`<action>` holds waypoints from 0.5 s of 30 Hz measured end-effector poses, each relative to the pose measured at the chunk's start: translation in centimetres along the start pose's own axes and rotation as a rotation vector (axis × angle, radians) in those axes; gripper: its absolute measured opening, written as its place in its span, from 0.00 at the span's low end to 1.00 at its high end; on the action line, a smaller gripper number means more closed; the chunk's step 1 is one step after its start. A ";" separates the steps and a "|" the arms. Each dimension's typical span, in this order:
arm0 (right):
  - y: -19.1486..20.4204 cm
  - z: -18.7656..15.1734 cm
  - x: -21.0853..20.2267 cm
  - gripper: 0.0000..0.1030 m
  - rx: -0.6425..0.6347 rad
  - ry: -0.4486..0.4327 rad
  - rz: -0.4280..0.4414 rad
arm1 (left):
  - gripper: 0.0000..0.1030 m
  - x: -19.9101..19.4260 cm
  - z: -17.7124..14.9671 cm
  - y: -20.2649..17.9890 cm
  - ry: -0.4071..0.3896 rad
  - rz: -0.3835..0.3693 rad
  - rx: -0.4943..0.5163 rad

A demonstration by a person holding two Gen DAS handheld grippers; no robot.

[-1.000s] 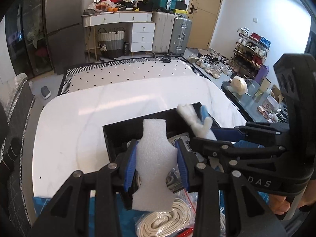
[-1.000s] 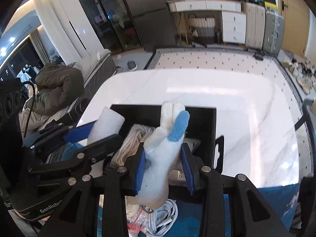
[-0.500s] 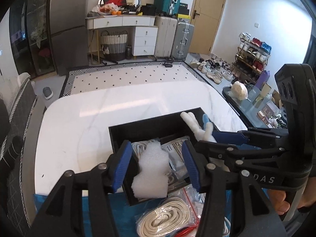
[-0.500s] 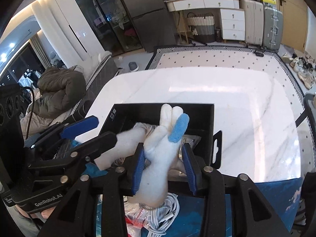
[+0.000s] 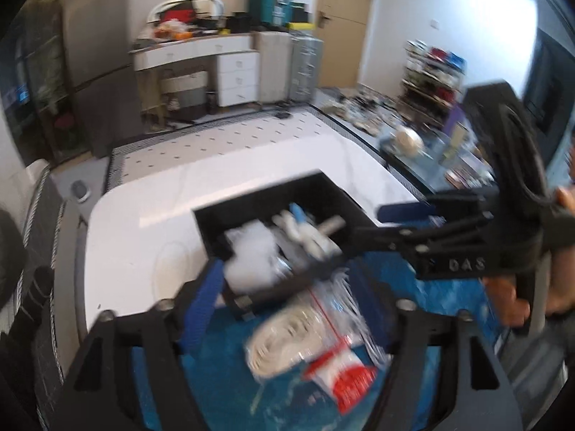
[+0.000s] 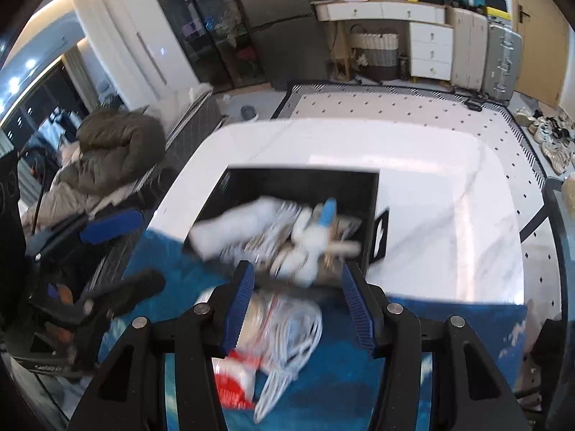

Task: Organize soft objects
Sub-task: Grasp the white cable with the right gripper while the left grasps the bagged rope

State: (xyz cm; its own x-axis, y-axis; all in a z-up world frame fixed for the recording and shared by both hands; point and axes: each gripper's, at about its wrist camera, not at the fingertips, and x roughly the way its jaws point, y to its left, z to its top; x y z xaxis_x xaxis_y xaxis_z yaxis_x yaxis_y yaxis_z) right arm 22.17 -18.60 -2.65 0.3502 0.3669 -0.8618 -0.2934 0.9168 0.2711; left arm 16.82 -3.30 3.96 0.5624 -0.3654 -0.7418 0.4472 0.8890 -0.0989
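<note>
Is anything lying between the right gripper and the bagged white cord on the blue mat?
Nothing visible does. The right gripper hangs open directly over the bagged white cord on the blue mat; the black box sits beyond.

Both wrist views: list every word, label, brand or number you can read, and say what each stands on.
"DAS": white letters on the black body of the right gripper, seen in the left wrist view; anything before them is hidden.
Left gripper body, low in the right wrist view: pale lettering, too blurred to read.
Red and white bag on the blue cloth: no legible print.
Black box: small white label on its left wall, unreadable.
</note>
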 end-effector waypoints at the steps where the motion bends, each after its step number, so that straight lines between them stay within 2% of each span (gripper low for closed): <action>1: 0.3 -0.8 -0.2 0.51 -0.010 0.018 0.009 | 0.88 -0.3 -0.6 -0.5 0.005 0.000 0.029; 4: 0.8 -2.7 0.3 0.51 -0.029 0.080 0.025 | 0.90 -0.1 -1.6 -1.4 0.034 0.020 0.089; 10: 1.4 -5.8 3.6 0.51 -0.041 0.205 0.008 | 0.90 4.0 -4.4 -0.8 0.165 0.059 0.140; 15: 1.3 -6.8 5.1 0.51 -0.048 0.234 -0.015 | 0.90 6.3 -5.5 0.0 0.213 0.068 0.142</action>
State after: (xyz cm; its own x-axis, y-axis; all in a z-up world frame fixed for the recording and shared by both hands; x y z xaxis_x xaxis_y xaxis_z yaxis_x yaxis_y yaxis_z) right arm 17.50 -16.64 -9.59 0.1405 0.3017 -0.9430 -0.3340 0.9110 0.2418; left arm 16.51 -4.06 -4.41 0.4417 -0.2268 -0.8680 0.5149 0.8564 0.0382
